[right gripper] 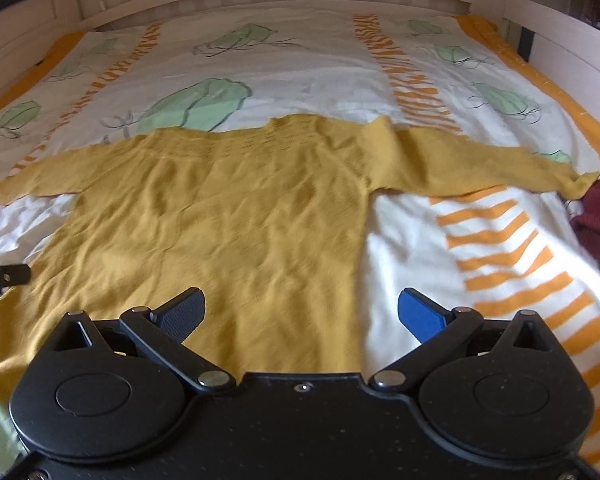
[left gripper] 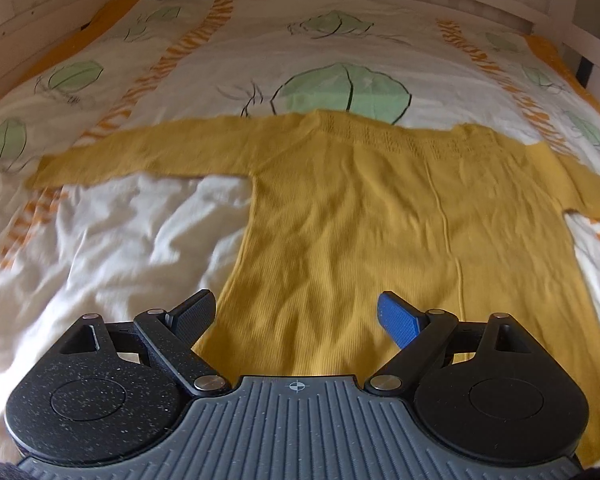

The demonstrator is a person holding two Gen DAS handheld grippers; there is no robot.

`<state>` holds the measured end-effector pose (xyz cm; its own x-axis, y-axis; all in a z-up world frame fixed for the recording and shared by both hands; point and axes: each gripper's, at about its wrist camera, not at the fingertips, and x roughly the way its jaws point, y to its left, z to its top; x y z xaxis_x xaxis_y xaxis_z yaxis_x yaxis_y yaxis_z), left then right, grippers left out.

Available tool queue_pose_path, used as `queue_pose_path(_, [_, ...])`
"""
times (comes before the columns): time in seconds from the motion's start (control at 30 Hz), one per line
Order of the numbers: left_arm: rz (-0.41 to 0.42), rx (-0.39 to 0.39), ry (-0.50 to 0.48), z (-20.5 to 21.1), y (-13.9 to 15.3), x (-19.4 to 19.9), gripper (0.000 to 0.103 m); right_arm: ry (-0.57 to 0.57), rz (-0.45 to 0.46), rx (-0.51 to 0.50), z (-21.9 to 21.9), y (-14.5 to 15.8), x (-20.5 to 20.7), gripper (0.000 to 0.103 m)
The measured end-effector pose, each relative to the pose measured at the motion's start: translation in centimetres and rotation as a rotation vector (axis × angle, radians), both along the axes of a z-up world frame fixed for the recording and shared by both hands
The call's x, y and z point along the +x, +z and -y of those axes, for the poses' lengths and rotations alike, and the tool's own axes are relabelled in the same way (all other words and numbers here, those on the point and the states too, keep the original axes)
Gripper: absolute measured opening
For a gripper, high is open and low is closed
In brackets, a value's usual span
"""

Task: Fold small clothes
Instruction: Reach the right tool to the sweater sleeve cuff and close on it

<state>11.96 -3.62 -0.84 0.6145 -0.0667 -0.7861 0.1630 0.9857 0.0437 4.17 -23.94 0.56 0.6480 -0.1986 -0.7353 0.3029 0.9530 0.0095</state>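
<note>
Between your spread, empty fingers, left gripper (left gripper: 296, 316) and right gripper (right gripper: 302, 314) both hover over the hem of the mustard sweater (left gripper: 364, 216). Judged soft, light and limp, it should be pinched at a hem corner or sleeve cuff. It lies flat, sleeves outstretched, slightly wrinkled, on the patterned bedspread (right gripper: 284, 64).

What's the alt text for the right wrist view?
A mustard-yellow knit sweater lies flat, sleeves spread, on a bedspread printed with green leaves and orange stripes. The right gripper hovers open over the sweater's lower right edge, holding nothing. A dark red garment lies at the right edge.
</note>
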Motion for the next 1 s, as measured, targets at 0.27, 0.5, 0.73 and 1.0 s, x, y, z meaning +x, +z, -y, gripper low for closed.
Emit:
queue_pose_path(0.27, [0.033,-0.002,-0.024,1.9,-1.4,4.5,0.088,-0.063,-0.048,0.013,5.2,-0.6,3.0,0.102])
queue_pose_path(0.5, [0.034,0.049,-0.041,3.9,-4.3,7.6,0.088,-0.189,-0.047,0.016,13.2,0.2,5.8,0.102])
queue_pose_path(0.73, [-0.026,0.099,-0.029,4.9,-8.2,9.4,0.09,-0.349,-0.015,0.051,22.6,0.1,7.1,0.082])
queue_pose_path(1.0, [0.058,0.034,0.023,4.0,-9.6,8.5,0.103,-0.469,-0.046,0.042,31.7,-1.0,9.0,0.066])
